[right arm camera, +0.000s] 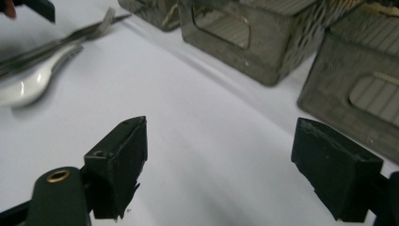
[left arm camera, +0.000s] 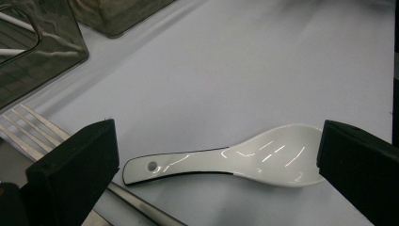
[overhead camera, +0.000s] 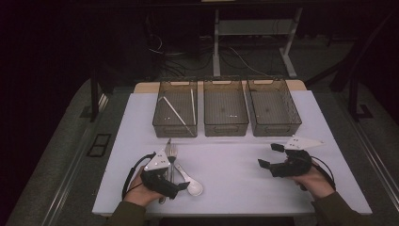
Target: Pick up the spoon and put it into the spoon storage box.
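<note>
A white ceramic spoon (left arm camera: 263,157) lies flat on the white table, its bowl to the right in the left gripper view. My left gripper (left arm camera: 216,141) is open just above it, one jaw near the handle end and one near the bowl, neither touching. In the high view the spoon (overhead camera: 193,187) lies at the front left beside the left gripper (overhead camera: 176,186). A metal fork (overhead camera: 172,151) lies next to it, and its tines (left arm camera: 23,127) reach toward the bins. My right gripper (overhead camera: 269,155) is open at the front right over bare table, jaws (right arm camera: 221,141) holding nothing.
Three brown see-through bins stand in a row at the back: left bin (overhead camera: 174,129) with white chopsticks (overhead camera: 176,113) inside, middle bin (overhead camera: 226,128), right bin (overhead camera: 276,128). A metal handle (left arm camera: 141,207) lies under the left gripper. White tabletop (overhead camera: 230,165) stretches between the grippers.
</note>
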`<state>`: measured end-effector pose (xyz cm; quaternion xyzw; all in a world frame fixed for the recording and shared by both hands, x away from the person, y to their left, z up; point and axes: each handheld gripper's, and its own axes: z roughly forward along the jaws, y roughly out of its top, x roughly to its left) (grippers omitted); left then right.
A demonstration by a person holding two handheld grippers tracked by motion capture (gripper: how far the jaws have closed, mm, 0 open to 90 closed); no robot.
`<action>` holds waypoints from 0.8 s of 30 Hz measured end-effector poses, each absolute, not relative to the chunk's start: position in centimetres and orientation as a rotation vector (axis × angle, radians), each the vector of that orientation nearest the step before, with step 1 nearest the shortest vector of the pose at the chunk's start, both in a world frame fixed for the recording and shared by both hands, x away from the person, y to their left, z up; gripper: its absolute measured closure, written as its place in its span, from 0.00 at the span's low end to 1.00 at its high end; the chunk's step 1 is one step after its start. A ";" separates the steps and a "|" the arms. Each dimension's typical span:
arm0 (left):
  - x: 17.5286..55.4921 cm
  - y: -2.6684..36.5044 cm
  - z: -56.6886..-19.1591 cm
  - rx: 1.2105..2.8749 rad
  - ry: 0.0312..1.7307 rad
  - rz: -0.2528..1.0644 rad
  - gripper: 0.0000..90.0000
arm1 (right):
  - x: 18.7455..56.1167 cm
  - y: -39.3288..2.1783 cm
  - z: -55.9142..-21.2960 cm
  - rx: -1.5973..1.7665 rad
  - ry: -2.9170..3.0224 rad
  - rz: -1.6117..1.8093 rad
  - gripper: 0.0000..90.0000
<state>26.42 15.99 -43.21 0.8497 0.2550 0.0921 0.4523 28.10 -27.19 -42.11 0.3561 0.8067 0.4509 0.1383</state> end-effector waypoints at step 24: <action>24.6 16.6 -41.8 2.135 0.490 0.114 0.63 | 26.1 -29.0 -43.6 1.044 2.329 1.279 0.20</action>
